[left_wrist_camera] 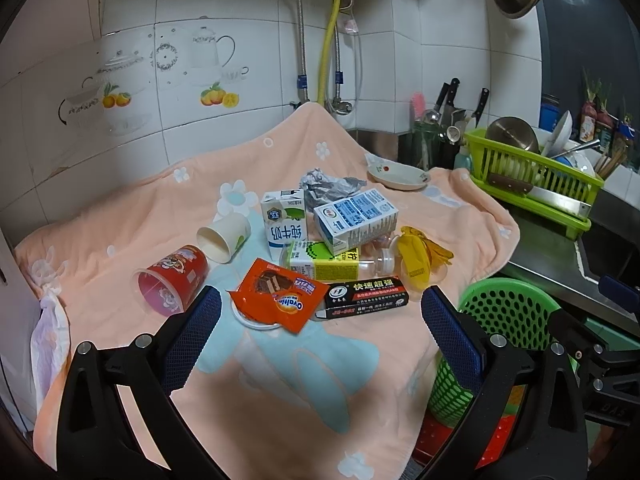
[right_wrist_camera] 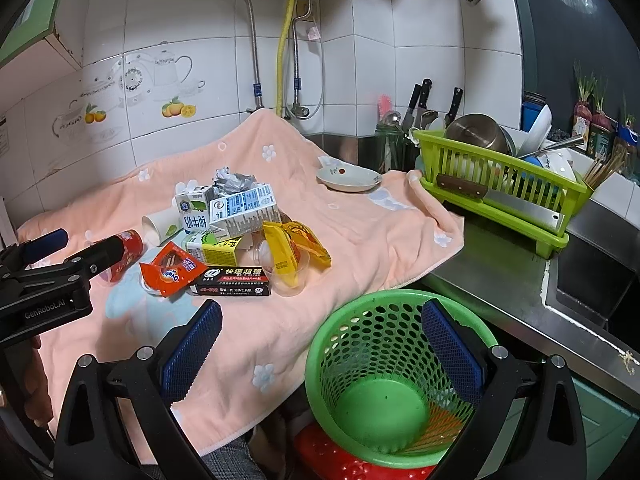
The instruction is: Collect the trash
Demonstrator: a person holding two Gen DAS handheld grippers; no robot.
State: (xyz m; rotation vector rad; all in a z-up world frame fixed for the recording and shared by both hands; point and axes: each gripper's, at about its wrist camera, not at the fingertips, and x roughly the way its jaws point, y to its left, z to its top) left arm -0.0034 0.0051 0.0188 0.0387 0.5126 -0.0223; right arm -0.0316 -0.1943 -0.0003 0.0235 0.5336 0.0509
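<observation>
— What do the surface and the room look like?

— A kitchen corner, white tiled wall [left_wrist_camera: 248, 32] with teapot and fruit decals, pipes and a yellow hose [left_wrist_camera: 332, 36] running down it. The bench is draped in a peach towel [left_wrist_camera: 132, 208] printed with flowers. At its far right edge sit a small dish [left_wrist_camera: 398, 176] and a green dish rack [left_wrist_camera: 532, 184] loaded with pots and bowls, knives standing behind.

— And the trash?

— Heaped mid-towel: two milk cartons [left_wrist_camera: 284, 222], one leaning across the other, crumpled grey paper behind, a paper cup [left_wrist_camera: 223, 238] and a red cup [left_wrist_camera: 172, 282] on their sides, an orange Ovaltine wrapper [left_wrist_camera: 278, 296], a black box [left_wrist_camera: 366, 298], a clear bottle, yellow wrappers [left_wrist_camera: 416, 260].

— Your grippers?

— My left hand-held gripper [left_wrist_camera: 320, 336] hovers spread wide before the wrapper and black box, holding nothing. My right hand-held gripper [right_wrist_camera: 322, 344] is spread too, above the green basket [right_wrist_camera: 360, 320], which stands just beside the bench's near edge on something red.
</observation>
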